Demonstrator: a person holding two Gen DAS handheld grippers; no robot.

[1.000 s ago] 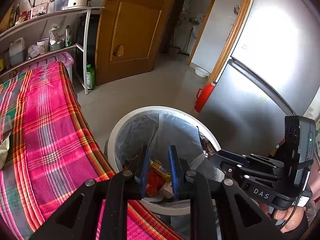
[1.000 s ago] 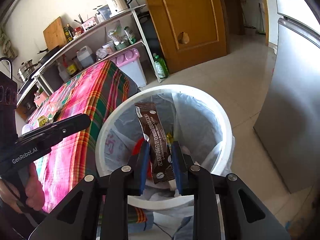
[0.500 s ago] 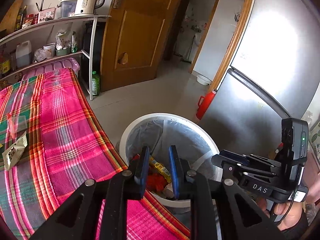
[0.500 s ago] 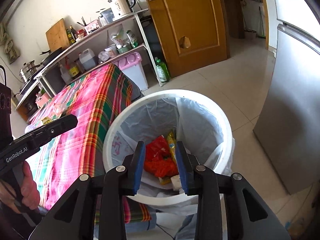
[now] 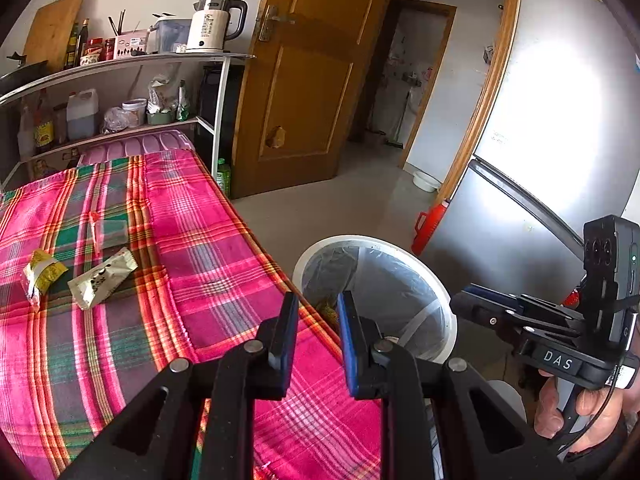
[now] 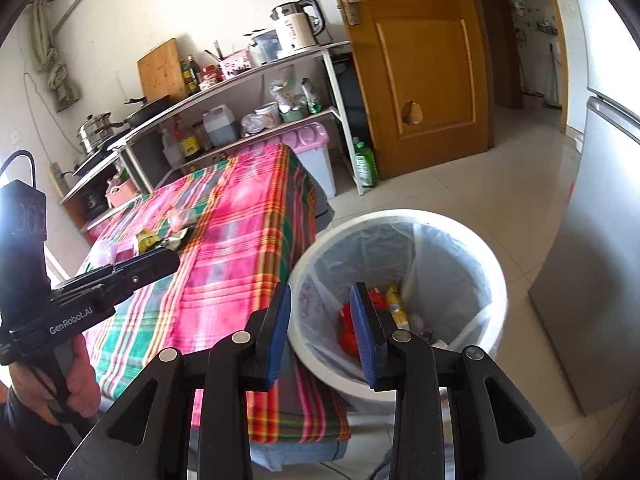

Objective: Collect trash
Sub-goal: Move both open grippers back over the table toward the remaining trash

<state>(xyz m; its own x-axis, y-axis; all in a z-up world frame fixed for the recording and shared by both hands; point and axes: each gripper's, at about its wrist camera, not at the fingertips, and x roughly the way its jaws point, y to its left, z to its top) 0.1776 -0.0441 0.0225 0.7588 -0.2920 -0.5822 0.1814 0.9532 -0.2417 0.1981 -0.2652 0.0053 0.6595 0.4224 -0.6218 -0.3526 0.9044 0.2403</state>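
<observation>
Trash already lies in the lined bin [image 6: 476, 240] beside the desk [image 5: 224, 248]; 3 wrappers [image 5: 102, 278] remain on its cloth. Left gripper [image 5: 316, 336] and right gripper [image 6: 320, 328] both hold nothing, jaws partly open.

tablecloth [image 5: 208, 240]: woven plaid cloth | bin [image 6: 492, 264]: glossy white plastic | fridge [image 5: 552, 128]: brushed metal
</observation>
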